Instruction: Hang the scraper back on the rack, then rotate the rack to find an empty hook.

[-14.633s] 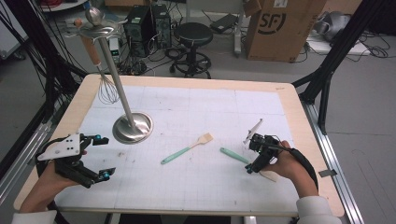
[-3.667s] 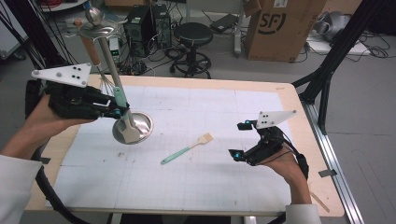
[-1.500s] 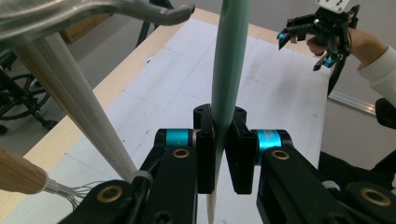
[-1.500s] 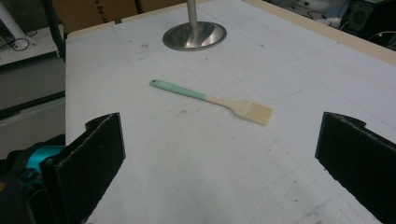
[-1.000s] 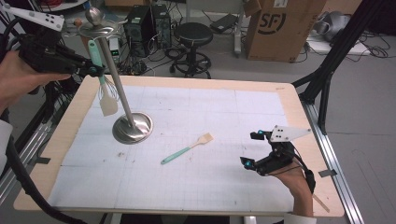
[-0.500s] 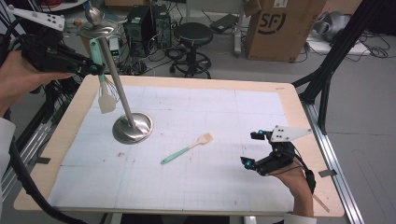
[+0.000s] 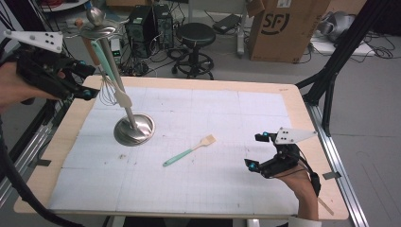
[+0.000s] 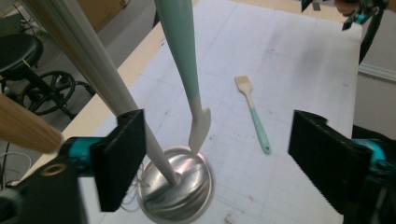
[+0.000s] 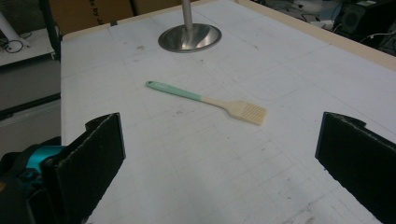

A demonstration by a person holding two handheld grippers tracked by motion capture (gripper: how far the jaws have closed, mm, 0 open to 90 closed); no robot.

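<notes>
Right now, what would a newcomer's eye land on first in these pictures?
The tall steel utensil stand at the mat's left, with a mint-handled spatula and a wire whisk hanging from its top ring. The left gripper, jaws just opened and empty, sits beside it. A mint-handled pastry brush lies mid-mat, the open right gripper near it.

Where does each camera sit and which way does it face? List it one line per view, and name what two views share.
High view: above the person's side, looking forward and down on the table; both hands show.
Left gripper view: rides the left gripper, facing the stand and hanging spatula; its open jaws show.
Right gripper view: rides the right gripper, low, facing across the table; open jaws show.
Shared: the brush.
</notes>
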